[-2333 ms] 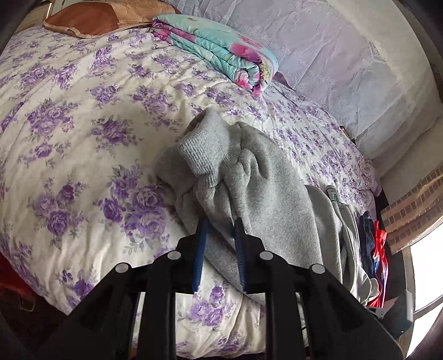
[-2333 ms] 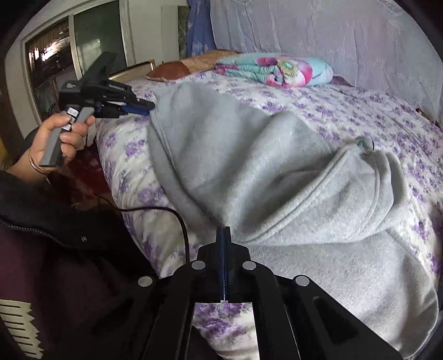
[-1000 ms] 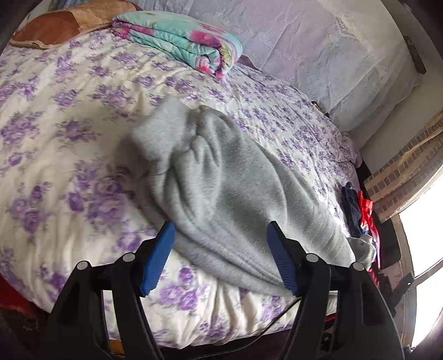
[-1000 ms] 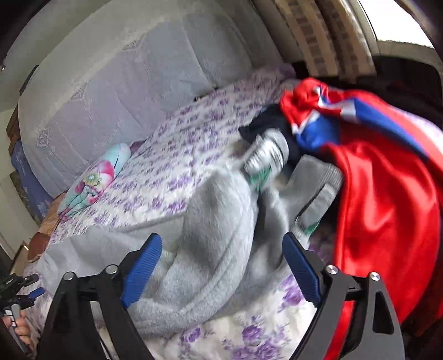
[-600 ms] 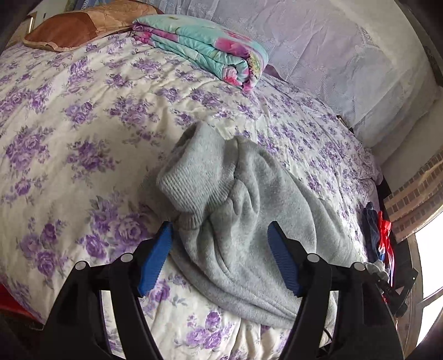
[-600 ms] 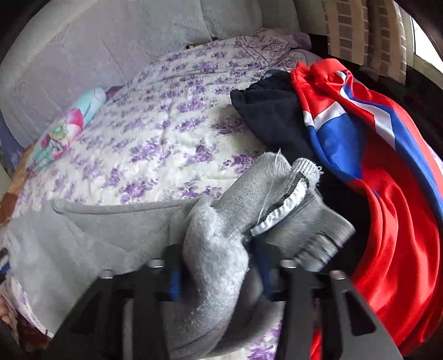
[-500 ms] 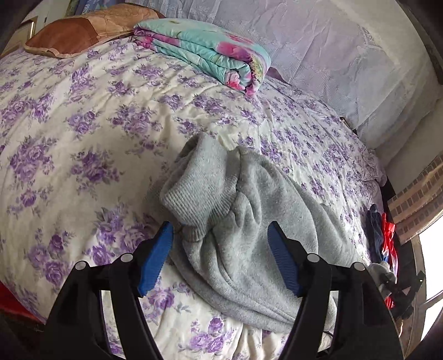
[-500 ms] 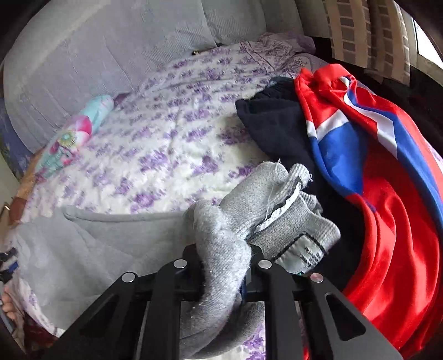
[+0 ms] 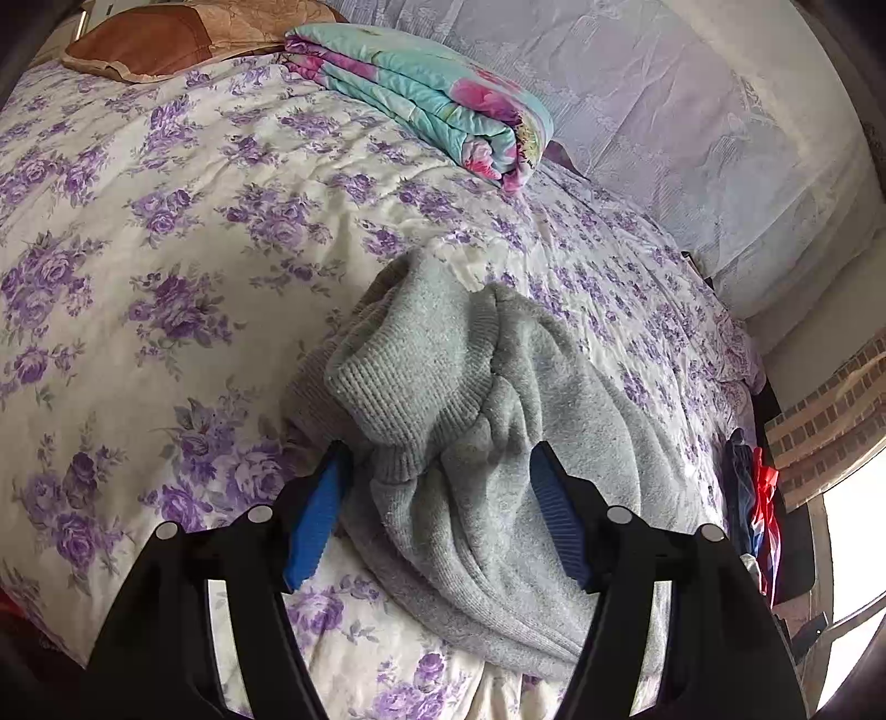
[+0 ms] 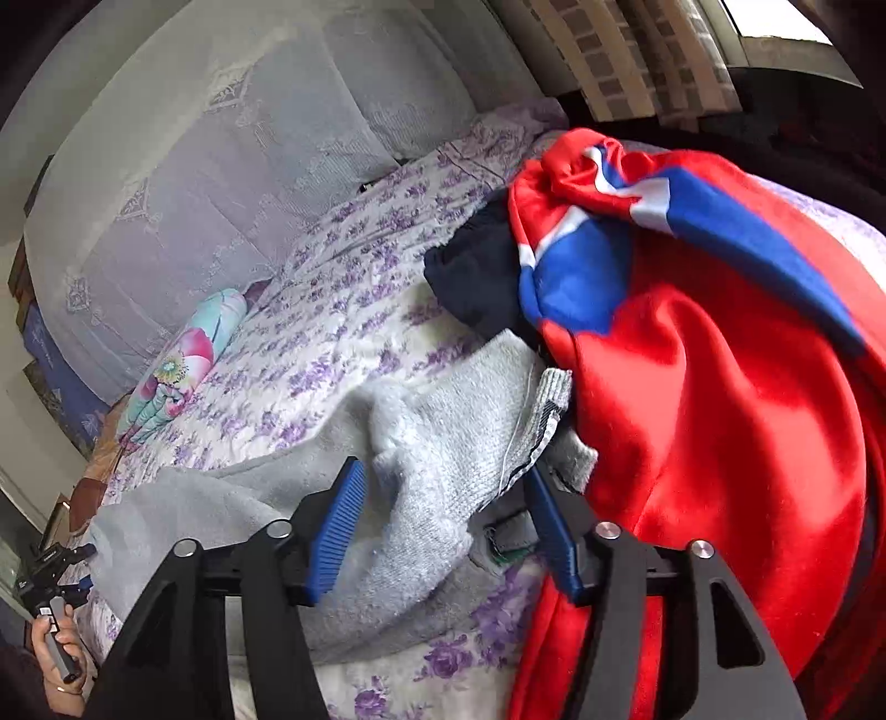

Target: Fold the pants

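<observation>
Grey sweatpants (image 9: pixel 498 432) lie bunched lengthwise on the floral bedspread (image 9: pixel 166 221). In the left wrist view their ribbed cuff end (image 9: pixel 410 376) sits just in front of my left gripper (image 9: pixel 437 515), which is open and empty with the cloth between its blue pads. In the right wrist view the other end (image 10: pixel 459 443) of the pants, with a ribbed band, lies between the open fingers of my right gripper (image 10: pixel 448 531). It is not clamped.
A red, blue and white garment (image 10: pixel 720 387) and a dark navy one (image 10: pixel 476 277) lie heaped right of the pants. A folded turquoise floral blanket (image 9: pixel 432 105) and a brown pillow (image 9: pixel 166 39) sit at the bed's head. The bed edge is near both grippers.
My right gripper, shut on the pants' end half a second ago, has opened and let the cloth drop. My left gripper stays open and has moved a little closer to the cuff end.
</observation>
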